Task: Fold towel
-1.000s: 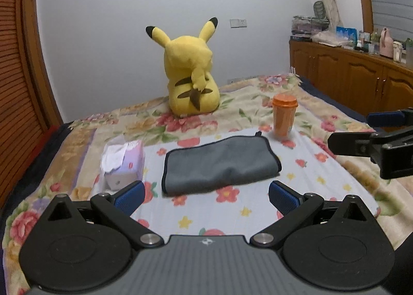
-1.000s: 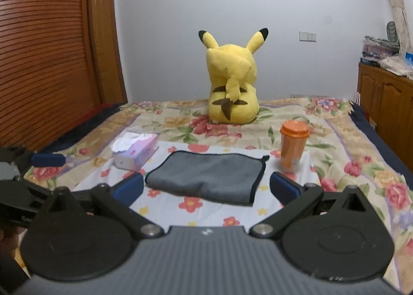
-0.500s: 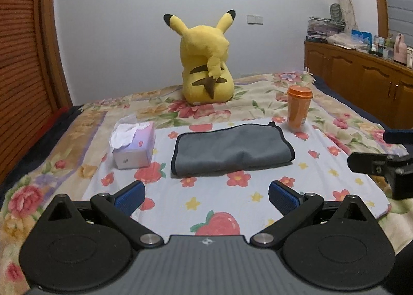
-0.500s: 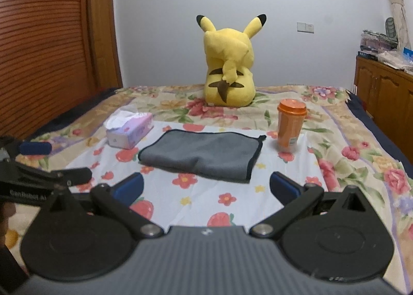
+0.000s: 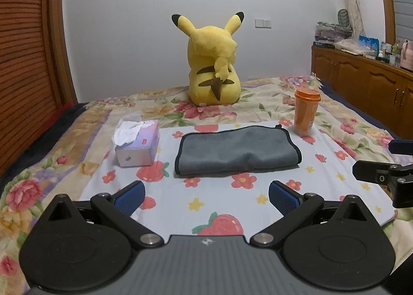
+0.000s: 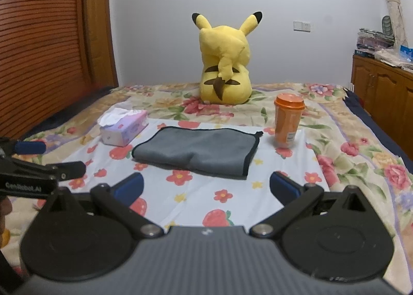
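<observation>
A grey towel (image 5: pixel 238 150) with a black hem lies folded over on a light floral sheet (image 5: pixel 211 199) on the bed; it also shows in the right wrist view (image 6: pixel 198 149). My left gripper (image 5: pixel 206 195) is open and empty, hovering short of the towel's near edge. My right gripper (image 6: pixel 206 186) is open and empty, also short of the towel. The right gripper's fingers (image 5: pixel 379 172) show at the right edge of the left wrist view; the left gripper's fingers (image 6: pixel 38 163) show at the left edge of the right wrist view.
A tissue box (image 5: pixel 138 144) stands left of the towel and an orange cup (image 5: pixel 306 111) right of it. A yellow plush toy (image 5: pixel 213 62) sits behind. A wooden cabinet (image 5: pixel 361 86) runs along the right, a slatted wooden wall (image 6: pixel 44 42) on the left.
Both grippers have drawn back and lowered, so the towel sits farther ahead and more of the sheet shows. Both stay open. The towel has not moved.
</observation>
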`<action>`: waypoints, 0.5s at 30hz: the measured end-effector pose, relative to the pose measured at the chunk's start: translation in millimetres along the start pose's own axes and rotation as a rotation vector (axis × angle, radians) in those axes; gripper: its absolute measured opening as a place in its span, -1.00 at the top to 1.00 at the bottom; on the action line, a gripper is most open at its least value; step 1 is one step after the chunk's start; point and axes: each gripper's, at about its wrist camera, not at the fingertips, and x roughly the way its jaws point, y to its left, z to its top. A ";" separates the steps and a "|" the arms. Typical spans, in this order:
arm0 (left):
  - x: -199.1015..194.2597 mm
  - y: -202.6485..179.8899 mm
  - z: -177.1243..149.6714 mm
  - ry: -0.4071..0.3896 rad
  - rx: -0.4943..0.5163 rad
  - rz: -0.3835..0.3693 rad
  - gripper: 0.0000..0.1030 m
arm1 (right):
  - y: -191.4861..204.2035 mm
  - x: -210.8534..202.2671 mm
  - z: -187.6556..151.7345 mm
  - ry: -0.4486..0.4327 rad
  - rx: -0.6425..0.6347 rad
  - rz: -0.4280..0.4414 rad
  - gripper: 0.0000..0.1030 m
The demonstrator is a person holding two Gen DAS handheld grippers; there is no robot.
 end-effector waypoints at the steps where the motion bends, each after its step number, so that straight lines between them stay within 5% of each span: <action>1: -1.2 -0.6 0.5 -0.008 0.005 0.003 -0.92 | -0.9 -0.3 0.2 -0.005 0.004 0.000 -1.00; 15: -14.2 8.7 7.1 -0.094 -0.026 0.051 -0.92 | -3.2 -10.3 -1.4 -0.118 0.009 -0.044 -1.00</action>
